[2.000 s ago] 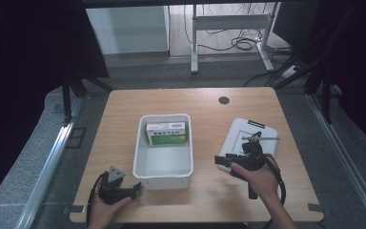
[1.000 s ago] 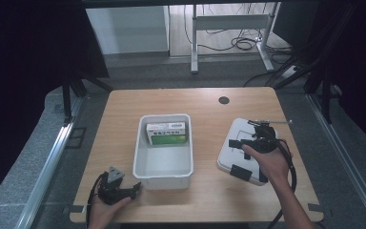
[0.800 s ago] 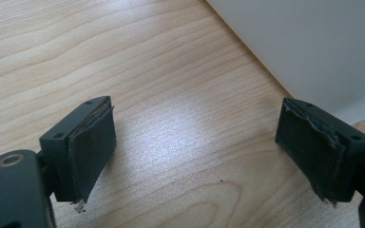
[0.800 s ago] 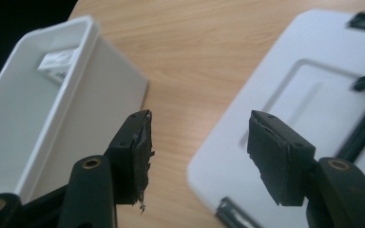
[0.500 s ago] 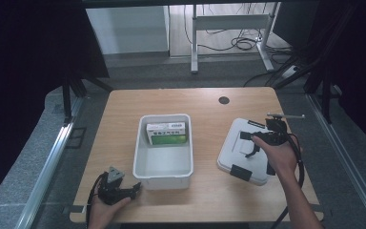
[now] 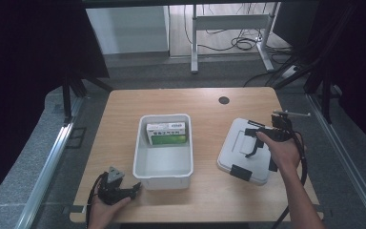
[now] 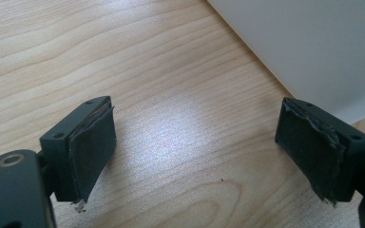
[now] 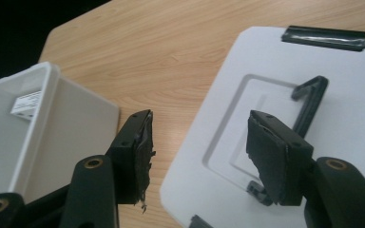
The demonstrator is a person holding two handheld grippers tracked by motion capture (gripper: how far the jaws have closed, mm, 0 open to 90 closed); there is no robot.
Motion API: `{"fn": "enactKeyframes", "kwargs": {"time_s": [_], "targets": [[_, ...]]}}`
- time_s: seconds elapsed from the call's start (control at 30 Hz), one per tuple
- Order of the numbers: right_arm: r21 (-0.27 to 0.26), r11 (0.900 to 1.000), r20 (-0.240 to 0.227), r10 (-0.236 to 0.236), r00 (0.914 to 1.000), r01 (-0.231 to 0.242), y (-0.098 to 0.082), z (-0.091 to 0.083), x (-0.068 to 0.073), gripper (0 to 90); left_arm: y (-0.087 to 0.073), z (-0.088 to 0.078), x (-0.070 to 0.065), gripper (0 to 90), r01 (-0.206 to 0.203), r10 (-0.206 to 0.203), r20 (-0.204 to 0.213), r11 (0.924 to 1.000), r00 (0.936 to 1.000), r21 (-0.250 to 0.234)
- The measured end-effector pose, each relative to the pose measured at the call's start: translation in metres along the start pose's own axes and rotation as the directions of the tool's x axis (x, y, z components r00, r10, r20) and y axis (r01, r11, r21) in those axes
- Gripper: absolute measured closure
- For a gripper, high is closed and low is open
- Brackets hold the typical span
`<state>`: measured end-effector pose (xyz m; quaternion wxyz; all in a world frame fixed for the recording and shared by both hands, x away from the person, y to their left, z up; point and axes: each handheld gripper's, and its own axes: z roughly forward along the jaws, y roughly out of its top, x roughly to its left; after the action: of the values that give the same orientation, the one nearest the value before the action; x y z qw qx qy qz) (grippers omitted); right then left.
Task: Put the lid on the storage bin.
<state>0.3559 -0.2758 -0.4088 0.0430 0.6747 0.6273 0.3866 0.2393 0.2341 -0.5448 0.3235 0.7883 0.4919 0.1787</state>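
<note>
Table (image 6: 124, 109): wooden, bears everything.
Bin (image 6: 139, 167): open, holds 1 green box (image 6: 167, 133).
Lid (image 6: 233, 148): flat beside the bin, likely light, stiff, slippery; take its black handle (image 8: 309, 102).
Right gripper (image 8: 197, 154): wide open, empty, above the lid.
Left gripper (image 7: 195, 152): wide open, empty.
</note>
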Motion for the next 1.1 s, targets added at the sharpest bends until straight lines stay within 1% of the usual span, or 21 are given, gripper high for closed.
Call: {"fn": "enactKeyframes", "kwargs": {"time_s": [0.13, 0.2, 0.27, 0.37, 0.43, 0.5, 0.53, 0.6, 0.7, 0.73, 0.77, 0.87, 1.0, 1.07, 1.1], "targets": [[0.004, 1.000, 0.011, 0.030, 0.9995, -0.030, 0.002, 0.001, -0.006, 43.0, 0.000, 0.000, 0.000, 13.4, 0.000, 0.000, 0.000, 1.0000, 1.0000, 0.000], [0.004, 0.999, 0.015, 0.037, 0.9992, -0.037, 0.003, 0.002, -0.008, 43.3, 0.000, 0.000, 0.000, 13.4, 0.000, 0.000, 0.000, 1.0000, 1.0000, 0.000], [0.000, 1.000, 0.016, 0.025, 0.9996, -0.025, 0.005, 0.003, -0.010, 44.0, 0.000, 0.000, 0.000, 13.4, 0.000, 0.000, 0.000, 1.0000, 1.0000, 0.000], [0.006, 1.000, 0.015, 0.028, 0.9995, -0.028, 0.005, 0.004, -0.011, 45.2, 0.000, 0.000, 0.000, 13.5, 0.000, 0.000, 0.000, 1.0000, 1.0000, 0.000], [0.011, 1.000, 0.026, 0.026, 0.9993, -0.027, 0.006, 0.006, -0.012, 46.0, 0.000, 0.000, 0.000, 13.5, 0.000, 0.000, -0.001, 1.0000, 1.0000, 0.000], [0.017, 0.999, 0.030, 0.035, 0.9989, -0.035, 0.006, 0.006, -0.012, 46.5, 0.000, 0.000, 0.000, 13.4, 0.000, 0.000, -0.001, 1.0000, 1.0000, 0.001], [0.021, 0.999, 0.047, 0.049, 0.9977, -0.050, 0.007, 0.007, -0.014, 46.8, 0.000, 0.000, 0.000, 13.5, 0.000, 0.000, -0.001, 1.0000, 1.0000, 0.001], [0.026, 0.998, 0.060, 0.050, 0.9969, -0.052, 0.007, 0.008, -0.017, 47.0, 0.000, 0.000, 0.000, 13.4, 0.000, 0.000, -0.001, 1.0000, 1.0000, 0.001], [0.033, 0.998, 0.094, 0.054, 0.9941, -0.057, 0.008, 0.010, -0.020, 47.4, 0.000, 0.000, 0.000, 13.4, 0.000, 0.000, -0.001, 1.0000, 1.0000, 0.001], [0.033, 0.998, 0.094, 0.054, 0.9941, -0.057, 0.008, 0.010, -0.020, 47.4, 0.000, 0.000, 0.000, 13.4, 0.000, 0.000, -0.001, 1.0000, 1.0000, 0.001], [0.039, 0.997, 0.101, 0.062, 0.9930, -0.066, 0.008, 0.013, -0.024, 48.2, 0.000, 0.000, 0.000, 13.4, -0.001, 0.001, -0.001, 1.0000, 1.0000, 0.001], [0.050, 0.996, 0.115, 0.063, 0.9914, -0.069, 0.008, 0.016, -0.028, 48.9, 0.000, 0.000, 0.000, 13.4, -0.001, 0.001, -0.001, 1.0000, 1.0000, 0.001], [0.065, 0.994, 0.148, 0.073, 0.9862, -0.084, 0.010, 0.021, -0.034, 50.3, 0.000, 0.000, 0.000, 13.4, -0.001, 0.001, -0.001, 1.0000, 1.0000, 0.001], [0.073, 0.994, 0.154, 0.070, 0.9856, -0.082, 0.010, 0.022, -0.036, 50.7, 0.000, 0.000, 0.000, 13.4, -0.001, 0.001, -0.001, 1.0000, 1.0000, 0.001], [0.083, 0.993, 0.172, 0.072, 0.9826, -0.087, 0.010, 0.025, -0.038, 51.6, 0.000, 0.000, 0.000, 13.4, -0.001, 0.001, -0.001, 1.0000, 1.0000, 0.001]]}}
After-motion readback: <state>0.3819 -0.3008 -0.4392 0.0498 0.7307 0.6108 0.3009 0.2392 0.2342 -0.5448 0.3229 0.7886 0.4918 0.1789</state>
